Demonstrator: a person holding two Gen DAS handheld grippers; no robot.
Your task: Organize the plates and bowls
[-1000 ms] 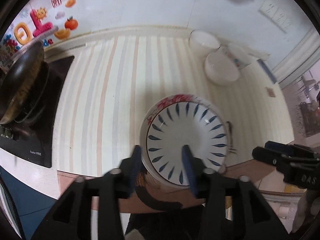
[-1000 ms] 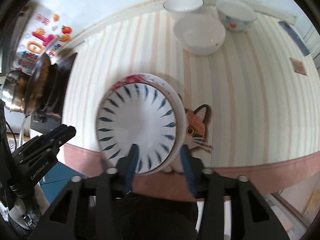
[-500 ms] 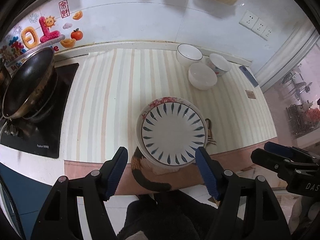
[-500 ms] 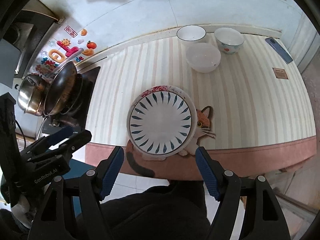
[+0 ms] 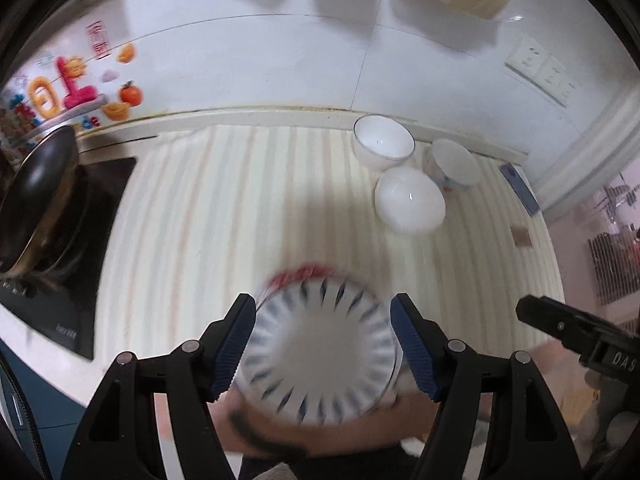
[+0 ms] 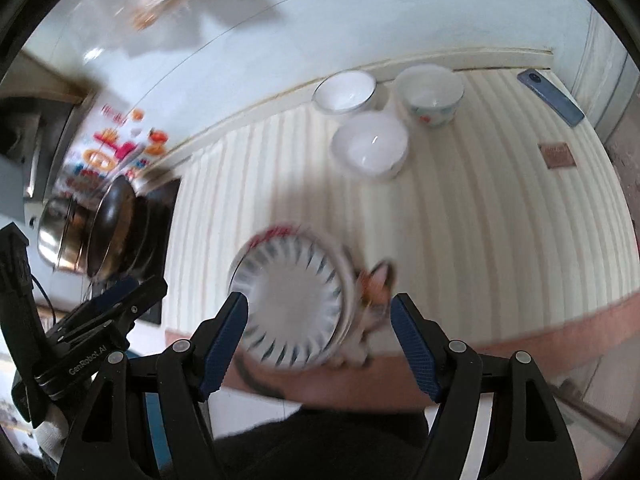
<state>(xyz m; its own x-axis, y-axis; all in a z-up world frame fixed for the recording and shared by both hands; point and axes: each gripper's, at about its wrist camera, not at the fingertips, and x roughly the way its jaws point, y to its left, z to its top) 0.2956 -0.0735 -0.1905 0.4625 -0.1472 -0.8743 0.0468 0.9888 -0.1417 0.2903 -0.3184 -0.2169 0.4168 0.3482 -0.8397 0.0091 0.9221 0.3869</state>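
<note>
Blue-petal plate (image 5: 320,356) is lying on a red-rimmed plate (image 5: 298,274) at the near edge of the striped tabletop (image 5: 240,216). Three bowls (image 5: 410,202) are clustering beyond it, by the wall. Left claw (image 5: 322,346) and right claw (image 6: 320,342) are both hanging above that plate, blue pads spread apart, gripping nothing.

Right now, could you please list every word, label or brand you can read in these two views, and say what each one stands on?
"GenRobot.AI": on the left gripper body, right wrist view.
"DAS", cut off by the frame edge: on the right gripper body, left wrist view.
"de": on the wall stickers.
Red stamp sticker, cooktop brand: too blurred to read.
</note>
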